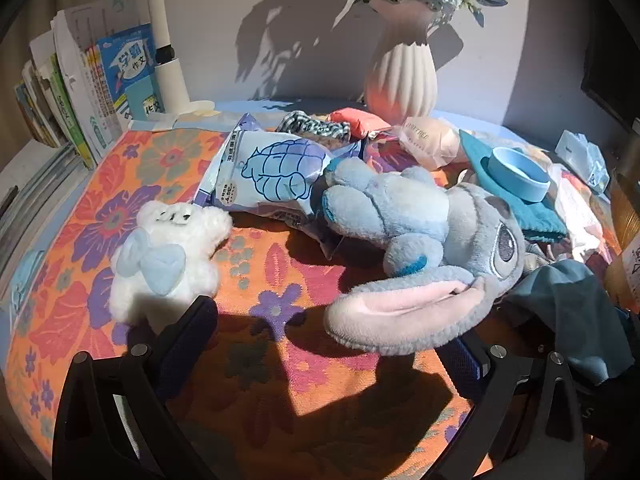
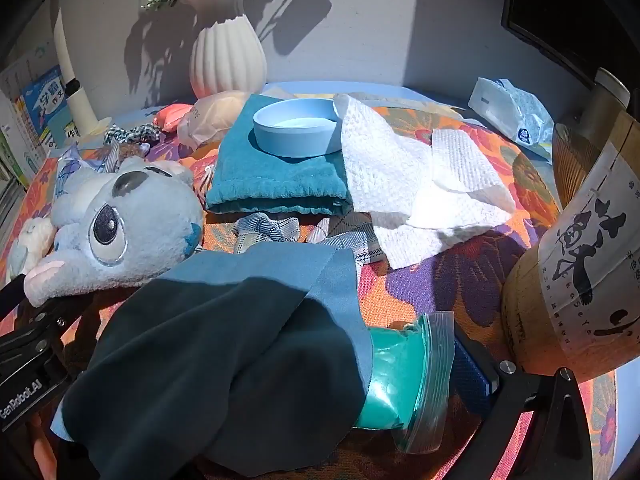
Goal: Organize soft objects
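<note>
both grippers are spread wide and grasp nothing: the left gripper (image 1: 332, 344) hangs at bottom centre over the floral cloth (image 1: 256, 380), white plush (image 1: 168, 260) at left, blue plush (image 1: 420, 240) at centre-right, while the right gripper (image 2: 280, 380) straddles a dark blue cloth (image 2: 224, 360).

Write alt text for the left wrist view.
A blue plush toy lies on its side on a floral cloth, just ahead of the open left gripper. A small white plush sits to its left, a printed packet behind, and a white vase at the back.
</note>
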Action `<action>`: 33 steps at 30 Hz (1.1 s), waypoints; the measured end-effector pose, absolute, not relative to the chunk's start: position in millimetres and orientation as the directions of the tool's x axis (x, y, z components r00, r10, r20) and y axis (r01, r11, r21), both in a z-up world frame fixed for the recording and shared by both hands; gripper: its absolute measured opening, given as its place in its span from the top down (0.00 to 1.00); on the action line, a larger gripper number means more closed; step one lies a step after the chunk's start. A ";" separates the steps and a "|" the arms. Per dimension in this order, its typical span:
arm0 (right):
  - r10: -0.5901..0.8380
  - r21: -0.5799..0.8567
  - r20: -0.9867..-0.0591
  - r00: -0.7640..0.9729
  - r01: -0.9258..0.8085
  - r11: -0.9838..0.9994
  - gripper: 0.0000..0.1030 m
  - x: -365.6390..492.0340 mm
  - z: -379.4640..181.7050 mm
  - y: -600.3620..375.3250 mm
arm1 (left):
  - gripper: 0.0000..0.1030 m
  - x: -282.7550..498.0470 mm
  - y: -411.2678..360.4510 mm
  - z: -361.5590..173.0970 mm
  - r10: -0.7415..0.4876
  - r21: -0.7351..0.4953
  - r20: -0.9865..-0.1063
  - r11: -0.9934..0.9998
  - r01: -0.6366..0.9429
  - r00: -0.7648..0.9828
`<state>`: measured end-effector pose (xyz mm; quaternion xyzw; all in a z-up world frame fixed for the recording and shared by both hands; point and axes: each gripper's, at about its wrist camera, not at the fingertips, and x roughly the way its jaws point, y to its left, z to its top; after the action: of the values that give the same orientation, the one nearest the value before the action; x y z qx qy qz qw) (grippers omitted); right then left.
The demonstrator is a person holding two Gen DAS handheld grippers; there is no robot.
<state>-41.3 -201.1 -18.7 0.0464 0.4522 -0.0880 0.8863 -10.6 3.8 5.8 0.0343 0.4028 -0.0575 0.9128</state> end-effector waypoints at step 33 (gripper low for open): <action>-0.017 0.125 -0.647 0.763 0.129 0.984 0.00 -96.8 28.5 -210.4 | 0.01 -40.8 13.4 23.8 -0.099 -0.013 -0.621 0.993 0.117 0.777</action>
<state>-96.8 -210.4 28.5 0.0813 0.3423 -0.0391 0.9353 -40.8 13.4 23.8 0.0130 0.3286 -0.0573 0.9426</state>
